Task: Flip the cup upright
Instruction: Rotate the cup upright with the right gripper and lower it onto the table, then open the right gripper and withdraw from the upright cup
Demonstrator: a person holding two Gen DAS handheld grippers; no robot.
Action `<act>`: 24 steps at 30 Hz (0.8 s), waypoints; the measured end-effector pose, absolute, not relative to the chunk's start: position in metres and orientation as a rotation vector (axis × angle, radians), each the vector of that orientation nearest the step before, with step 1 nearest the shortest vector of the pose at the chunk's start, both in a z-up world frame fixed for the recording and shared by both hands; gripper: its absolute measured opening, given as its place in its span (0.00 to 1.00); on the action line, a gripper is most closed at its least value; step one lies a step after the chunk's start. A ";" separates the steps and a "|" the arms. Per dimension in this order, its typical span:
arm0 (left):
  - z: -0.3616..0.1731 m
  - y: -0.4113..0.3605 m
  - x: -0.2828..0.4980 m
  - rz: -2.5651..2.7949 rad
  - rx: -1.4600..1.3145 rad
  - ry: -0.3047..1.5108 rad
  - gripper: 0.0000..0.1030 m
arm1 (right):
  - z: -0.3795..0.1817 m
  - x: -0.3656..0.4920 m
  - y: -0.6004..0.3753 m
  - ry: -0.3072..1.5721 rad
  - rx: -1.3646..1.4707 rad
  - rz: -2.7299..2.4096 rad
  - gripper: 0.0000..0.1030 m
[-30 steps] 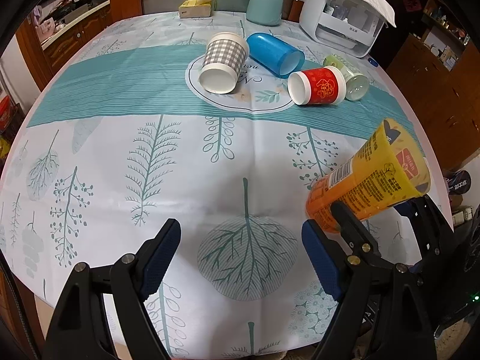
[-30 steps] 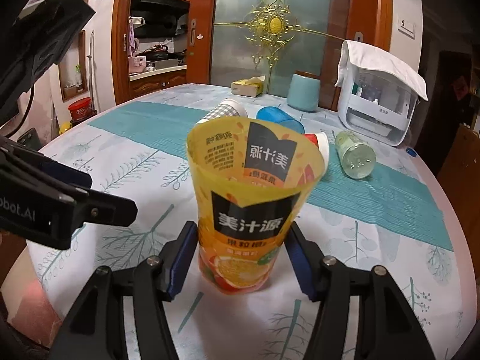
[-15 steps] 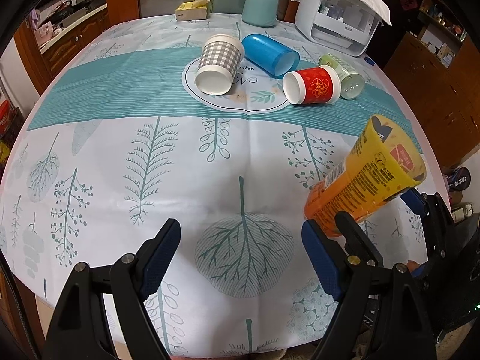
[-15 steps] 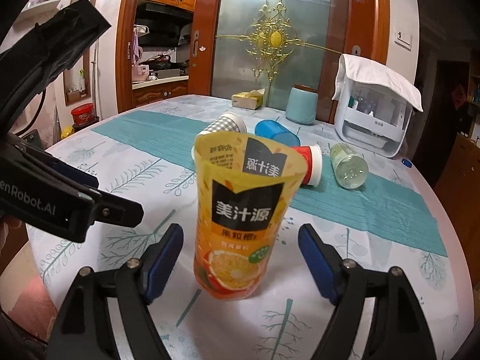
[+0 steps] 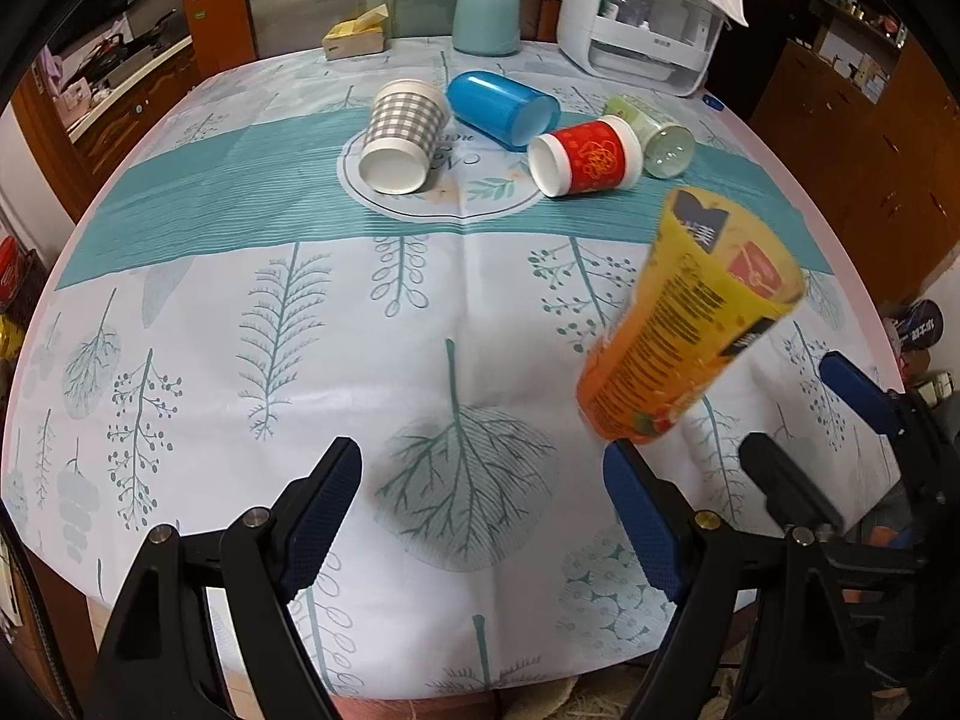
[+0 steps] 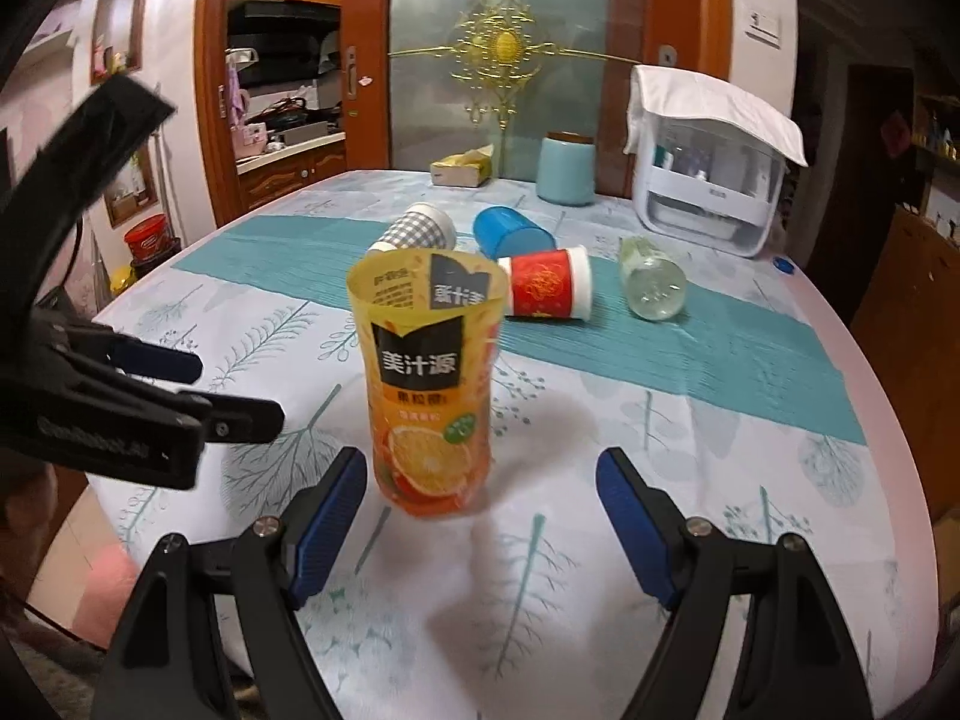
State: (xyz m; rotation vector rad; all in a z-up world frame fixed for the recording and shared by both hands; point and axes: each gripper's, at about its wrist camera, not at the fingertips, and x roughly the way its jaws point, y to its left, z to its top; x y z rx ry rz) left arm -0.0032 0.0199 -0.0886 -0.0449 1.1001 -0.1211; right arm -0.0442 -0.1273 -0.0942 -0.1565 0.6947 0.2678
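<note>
**orange cup upright on the cloth, both grippers released**

left wrist view, left to right: the left gripper (image 5: 480,510) hangs over the table (image 5: 180,300) with its jaws spread wide and nothing between them; its blue pads (image 5: 321,501) frame a large printed leaf. beyond it, on the teal band of the cloth, four cups lie on their sides: a checked cup (image 5: 401,135) with its mouth toward the camera, a blue cup (image 5: 501,109) behind it, a red cup (image 5: 585,159) touching a clear green cup (image 5: 651,135). further back stand a tissue box (image 5: 354,39), a teal jar (image 5: 486,21) and a white rack (image 5: 645,30) draped with a towel. at right the orange cup (image 5: 684,324) stands on its base, mouth up, apparently leaning only through lens distortion; the right gripper (image 5: 804,426) sits just behind it, its fingers apart.

right wrist view, left to right: the left gripper (image 6: 198,390) enters from the left edge, near the orange cup (image 6: 429,378) but not touching it. the cup stands upright on the cloth, ahead of the right gripper (image 6: 480,516) and nearer its left pad, clear of both. this gripper is released, jaws wide. behind the cup lie the checked cup (image 6: 420,228), blue cup (image 6: 510,237), red cup (image 6: 549,288) and green cup (image 6: 651,279).
</note>
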 end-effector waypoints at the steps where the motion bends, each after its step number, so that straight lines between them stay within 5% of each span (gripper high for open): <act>1: -0.088 0.017 -0.004 -0.125 -0.039 1.100 0.79 | -0.090 -0.046 -0.131 0.710 -0.140 0.259 0.77; 24: -0.035 -0.012 -0.032 -0.091 0.000 0.983 0.80 | -0.038 -0.059 -0.157 0.826 0.032 0.149 0.77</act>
